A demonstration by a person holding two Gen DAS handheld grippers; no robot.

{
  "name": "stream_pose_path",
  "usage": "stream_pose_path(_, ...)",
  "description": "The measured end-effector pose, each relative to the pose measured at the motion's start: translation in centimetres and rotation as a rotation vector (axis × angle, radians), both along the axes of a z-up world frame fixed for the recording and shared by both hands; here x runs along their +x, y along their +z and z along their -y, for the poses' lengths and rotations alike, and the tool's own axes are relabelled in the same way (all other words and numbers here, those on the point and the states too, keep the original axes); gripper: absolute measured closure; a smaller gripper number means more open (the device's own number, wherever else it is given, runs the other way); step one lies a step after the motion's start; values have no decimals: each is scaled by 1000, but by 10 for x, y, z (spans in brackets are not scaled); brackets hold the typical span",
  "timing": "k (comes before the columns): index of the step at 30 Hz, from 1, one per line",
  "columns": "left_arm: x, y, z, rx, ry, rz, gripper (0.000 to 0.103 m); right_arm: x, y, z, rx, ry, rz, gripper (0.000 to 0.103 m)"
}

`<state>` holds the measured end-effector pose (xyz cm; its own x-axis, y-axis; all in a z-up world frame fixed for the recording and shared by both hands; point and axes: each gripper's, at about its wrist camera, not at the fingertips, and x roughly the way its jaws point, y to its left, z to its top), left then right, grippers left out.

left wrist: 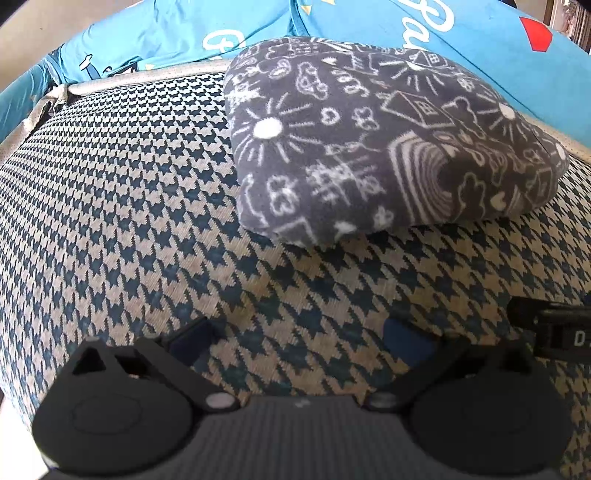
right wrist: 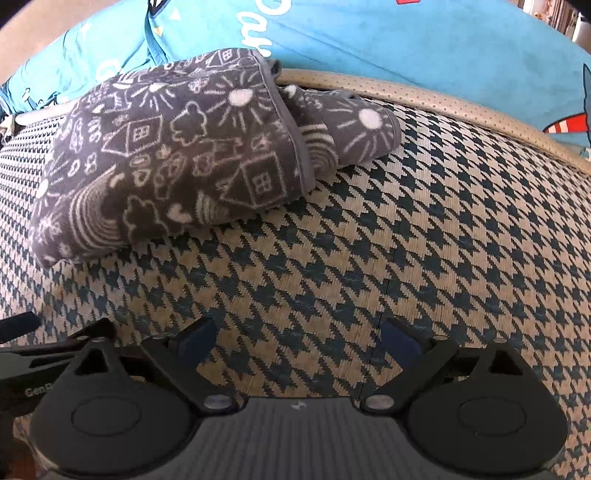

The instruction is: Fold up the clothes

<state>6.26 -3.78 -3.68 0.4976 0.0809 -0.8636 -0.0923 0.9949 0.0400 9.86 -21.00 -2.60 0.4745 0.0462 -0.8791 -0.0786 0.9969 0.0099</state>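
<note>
A dark grey fleece garment with white doodle prints lies folded into a thick bundle on the houndstooth mat. In the right wrist view the same garment sits at upper left, with a smaller folded flap sticking out on its right side. My left gripper hovers open over bare mat, short of the bundle's near edge. My right gripper is likewise open above the mat, nothing between its fingers. Both stay apart from the cloth.
Bright blue printed cushions line the far side behind a beige perforated rim. The other gripper's black body shows at the right edge of the left wrist view and at the left edge of the right wrist view.
</note>
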Motion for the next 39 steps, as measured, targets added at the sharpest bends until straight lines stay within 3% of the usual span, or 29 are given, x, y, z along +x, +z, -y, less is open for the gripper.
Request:
stream_pose_path(4,-1,0,-1,-6,0,-2,0,2,-4,-5,-42,21,2,0)
stream_pose_path(27,-2,0,-2,-11,-12,-8,0,-7,-10,-7,-60,36,13,0)
stream_pose_path(39,-22,4,14,-1,-14,-8,0,0,-10,-9,-61,35,12,0)
